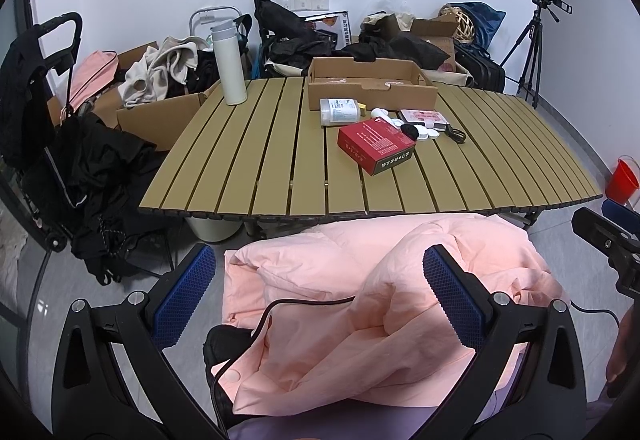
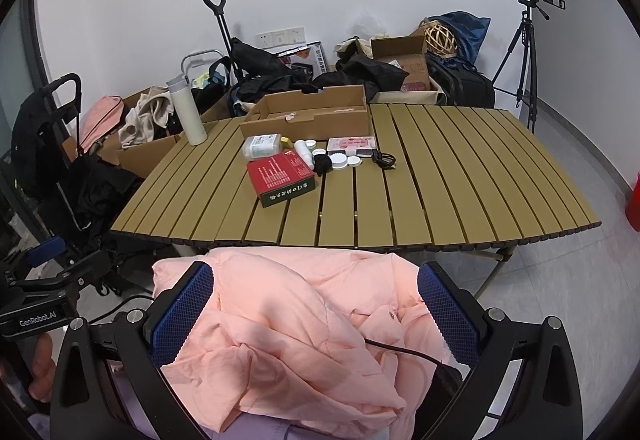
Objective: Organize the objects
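Observation:
A slatted olive table (image 1: 280, 143) (image 2: 460, 175) holds a red box (image 1: 376, 145) (image 2: 280, 175), a clear bottle on its side (image 1: 340, 111) (image 2: 262, 147), white lids (image 1: 424, 129) (image 2: 340, 159), a pink packet (image 1: 422, 116) (image 2: 352, 144), a black cable (image 1: 456, 133) (image 2: 382, 159), an open cardboard tray (image 1: 372, 83) (image 2: 308, 115) and a white flask (image 1: 229, 63) (image 2: 187, 111). My left gripper (image 1: 320, 292) is open, well short of the table, over a pink jacket (image 1: 360, 304). My right gripper (image 2: 316, 304) is open over the same jacket (image 2: 288, 320).
Bags, clothes and cardboard boxes (image 1: 160, 111) crowd the floor behind and left of the table. A black trolley (image 1: 44, 127) stands at the left. A tripod (image 1: 532, 39) (image 2: 520, 55) stands at the back right, a red bucket (image 1: 622, 179) on the right floor.

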Demonstrator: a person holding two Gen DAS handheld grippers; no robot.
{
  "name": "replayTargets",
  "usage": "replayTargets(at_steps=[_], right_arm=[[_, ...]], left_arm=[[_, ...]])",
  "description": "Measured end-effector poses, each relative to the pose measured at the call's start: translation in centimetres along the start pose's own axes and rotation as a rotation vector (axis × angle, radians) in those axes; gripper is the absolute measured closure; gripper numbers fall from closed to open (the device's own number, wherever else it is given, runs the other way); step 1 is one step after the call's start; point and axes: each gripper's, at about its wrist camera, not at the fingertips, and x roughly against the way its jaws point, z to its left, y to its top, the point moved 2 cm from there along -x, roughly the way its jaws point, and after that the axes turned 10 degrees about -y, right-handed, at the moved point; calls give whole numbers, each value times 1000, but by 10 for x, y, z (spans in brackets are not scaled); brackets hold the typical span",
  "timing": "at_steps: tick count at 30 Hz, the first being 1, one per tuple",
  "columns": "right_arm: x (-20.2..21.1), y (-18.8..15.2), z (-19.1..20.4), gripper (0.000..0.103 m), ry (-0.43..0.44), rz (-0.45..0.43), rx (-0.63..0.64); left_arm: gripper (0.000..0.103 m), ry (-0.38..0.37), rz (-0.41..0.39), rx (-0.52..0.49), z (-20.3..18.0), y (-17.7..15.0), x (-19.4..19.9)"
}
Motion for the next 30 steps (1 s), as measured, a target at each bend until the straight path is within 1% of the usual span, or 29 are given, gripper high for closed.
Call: replayTargets(at_steps=[7, 12, 14, 16, 17, 18, 19, 20, 21, 22, 23, 24, 25, 26, 27, 28, 29, 30], right_arm=[[-2, -1, -1, 0, 1, 2, -1], [-11, -6, 1, 0, 3, 24, 3], [-19, -2, 2, 0, 8, 27, 16], [-28, 12, 4, 0, 14, 2, 42], [-32, 26, 4, 0, 7, -34, 53], [-33, 39, 2, 0, -1, -79, 53], [-32, 50, 2, 0, -5, -134, 54], [-32, 64, 2, 0, -2, -237, 67], [-35, 73, 2, 0, 12, -315, 93], [-46, 82, 4, 0, 29, -356, 122], [-66, 90, 8, 0, 37, -312, 159], [-98, 97, 12, 0, 28, -178, 207], [-125, 101, 15, 0, 26, -80, 222], [-151, 104, 14, 0, 36, -27, 204], [-175, 105, 11, 0, 57, -6, 168], [-193, 104, 10, 0, 67, 16, 149], [-220, 103, 11, 0, 65, 73, 131], [-238, 103, 13, 3, 92, 114, 125]], left_arm=[[0, -2, 3, 2, 0, -1, -1], [0, -8, 21, -6, -1, 0, -12], [0, -7, 19, -23, 1, 11, -23], [0, 37, 9, -40, 5, 30, -38], [0, 45, 2, -50, 7, 41, -45], [0, 31, -14, -66, 9, 54, -51], [0, 10, -50, -93, 11, 68, -56], [0, 2, -104, -123, 14, 82, -60], [0, 3, -169, -159, 16, 96, -70], [0, 11, -196, -179, 18, 104, -79], [0, 24, -208, -192, 22, 112, -97], [0, 17, -184, -189, 26, 117, -119], [0, -9, -146, -186, 28, 121, -137], [0, -48, -79, -168, 30, 123, -161], [0, -84, 3, -123, 34, 122, -190], [0, -104, 42, -89, 35, 121, -206], [1, -136, 71, -56, 36, 117, -224], [4, -174, 85, -42, 34, 114, -239]])
